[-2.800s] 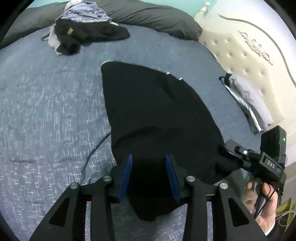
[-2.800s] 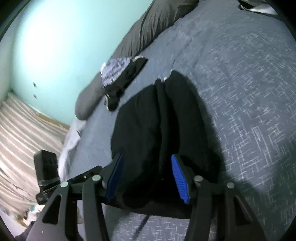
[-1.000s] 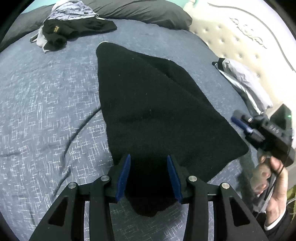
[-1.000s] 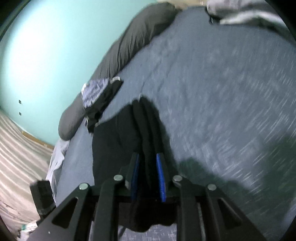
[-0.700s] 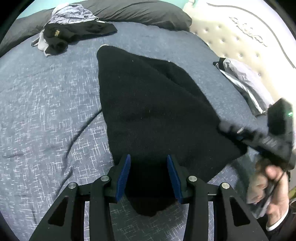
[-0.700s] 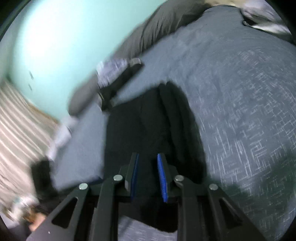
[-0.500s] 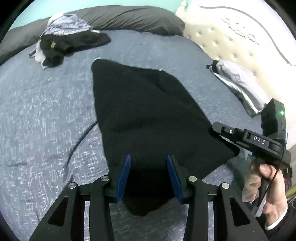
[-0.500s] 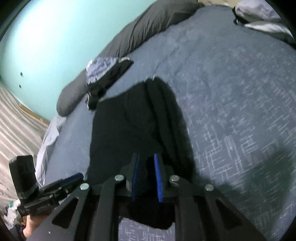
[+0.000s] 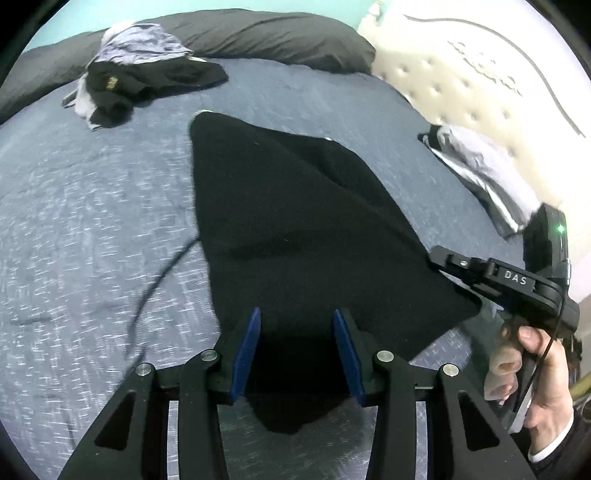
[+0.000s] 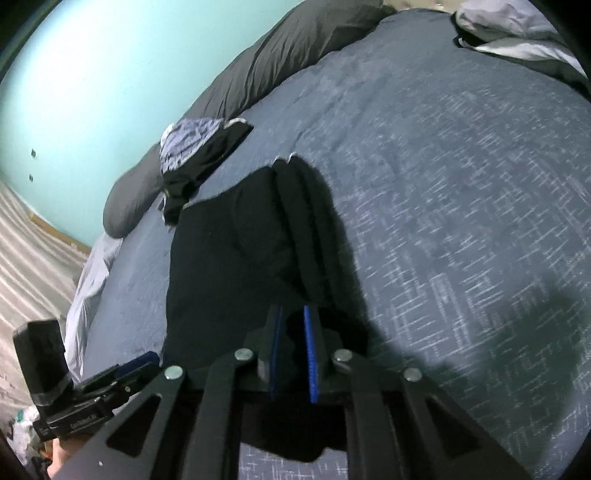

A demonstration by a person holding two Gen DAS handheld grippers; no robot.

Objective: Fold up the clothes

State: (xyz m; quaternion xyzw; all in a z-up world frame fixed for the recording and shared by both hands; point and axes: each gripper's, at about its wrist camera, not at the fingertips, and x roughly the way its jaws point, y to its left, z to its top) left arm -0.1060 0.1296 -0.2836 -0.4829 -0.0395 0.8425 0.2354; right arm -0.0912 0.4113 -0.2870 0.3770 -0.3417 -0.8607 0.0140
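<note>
Black garment (image 9: pixel 295 229) pinched in right tool (image 10: pixel 293 325)

"DAS" is printed in white on the right gripper (image 9: pixel 439 258) body.

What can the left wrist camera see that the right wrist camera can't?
Only the left wrist view shows the cream tufted headboard and the person's hand holding the right gripper. Only the right wrist view shows the turquoise wall and the striped floor. Both show the black garment spread on the blue bedspread, the pile of clothes by the grey pillow, and the folded grey clothes.
</note>
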